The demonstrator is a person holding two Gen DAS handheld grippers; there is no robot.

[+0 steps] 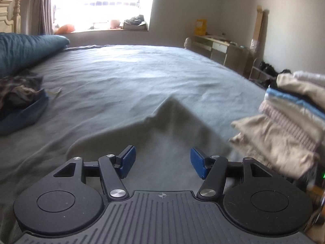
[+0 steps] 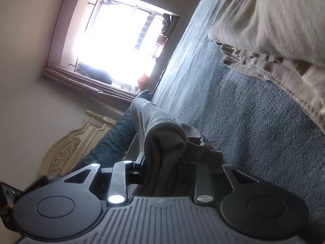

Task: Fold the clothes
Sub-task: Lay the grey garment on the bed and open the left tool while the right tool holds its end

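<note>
A grey garment (image 1: 172, 122) lies on the bed just ahead of my left gripper (image 1: 162, 152), with one corner raised in a peak. The left gripper is open, its blue pads (image 1: 128, 158) are bare and nothing sits between them. In the right wrist view, which is rolled on its side, a bunch of the grey garment (image 2: 162, 134) fills the gap of my right gripper (image 2: 168, 158). The cloth covers its pads, so I cannot see whether they press on it. A beige garment (image 2: 264, 30) lies on the bed close by.
A stack of folded clothes (image 1: 290, 118) stands at the right on the grey-blue bed (image 1: 132, 71). A loose pile of dark clothes (image 1: 18, 93) and a teal pillow (image 1: 26, 50) lie at the left. A desk (image 1: 219, 46) stands beyond the bed, and a carved headboard (image 2: 67, 152) is at its end.
</note>
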